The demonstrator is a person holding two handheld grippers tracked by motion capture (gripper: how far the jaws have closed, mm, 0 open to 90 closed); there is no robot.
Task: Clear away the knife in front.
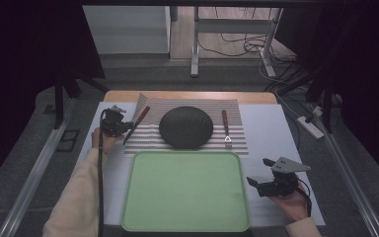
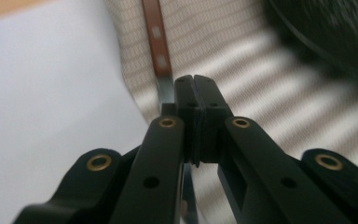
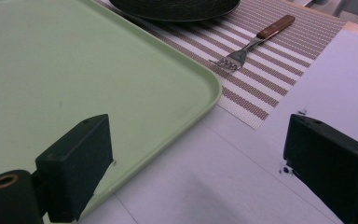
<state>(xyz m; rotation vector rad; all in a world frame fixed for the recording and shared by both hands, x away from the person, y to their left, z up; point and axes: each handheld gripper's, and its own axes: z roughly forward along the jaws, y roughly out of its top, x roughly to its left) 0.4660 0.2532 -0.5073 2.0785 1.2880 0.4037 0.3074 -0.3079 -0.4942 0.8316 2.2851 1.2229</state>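
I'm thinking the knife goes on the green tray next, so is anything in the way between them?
Nothing visible. The left gripper is shut on the knife at the mat's left edge. The tray lies just in front of the mat, and the plate sits off to the side.

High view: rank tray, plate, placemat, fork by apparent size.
1. Green tray, largest.
2. Striped placemat, though the plate covers its middle.
3. Dark plate.
4. Fork, smallest. The knife in the shut left gripper looks about as long.
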